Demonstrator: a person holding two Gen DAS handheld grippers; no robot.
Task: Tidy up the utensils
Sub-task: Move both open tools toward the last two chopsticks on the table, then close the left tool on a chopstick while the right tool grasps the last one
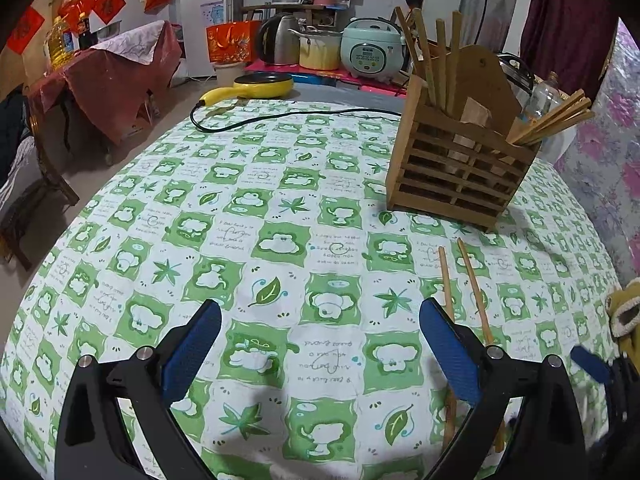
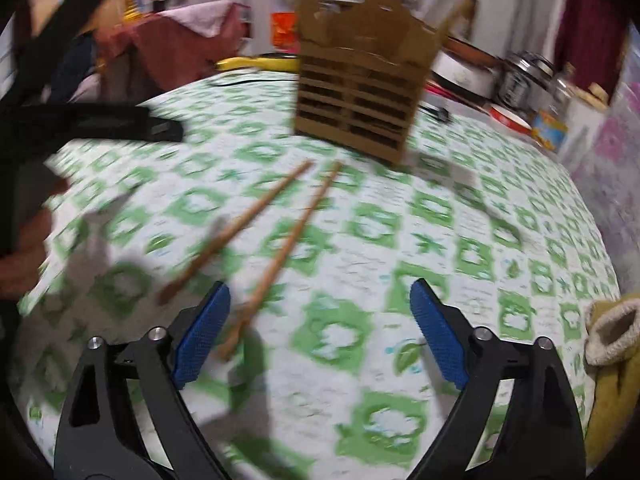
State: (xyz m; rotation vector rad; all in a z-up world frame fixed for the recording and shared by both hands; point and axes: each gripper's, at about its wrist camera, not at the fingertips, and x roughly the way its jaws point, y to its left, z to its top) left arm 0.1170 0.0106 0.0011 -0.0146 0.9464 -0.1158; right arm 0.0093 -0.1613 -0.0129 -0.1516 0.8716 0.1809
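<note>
A slatted wooden utensil holder (image 1: pixel 456 164) stands on the green-checked tablecloth (image 1: pixel 280 240) with several chopsticks in it. It also shows in the blurred right wrist view (image 2: pixel 360 104). Two loose wooden chopsticks (image 1: pixel 472 292) lie on the cloth in front of it, partly hidden behind my left gripper's right finger (image 1: pixel 448 352). My left gripper (image 1: pixel 320 344) is open and empty above the cloth. My right gripper (image 2: pixel 320 328) is open and empty; the two chopsticks (image 2: pixel 280 240) lie just ahead, the nearer end beside its left finger (image 2: pixel 204 332).
A yellow pan (image 1: pixel 260 86) with a black cord (image 1: pixel 280 116) sits at the table's far edge. A rice cooker (image 1: pixel 372 50), pot and kettle stand behind. A yellow slipper-like thing (image 2: pixel 612 336) lies at the right edge. My left gripper shows in the right wrist view (image 2: pixel 100 124).
</note>
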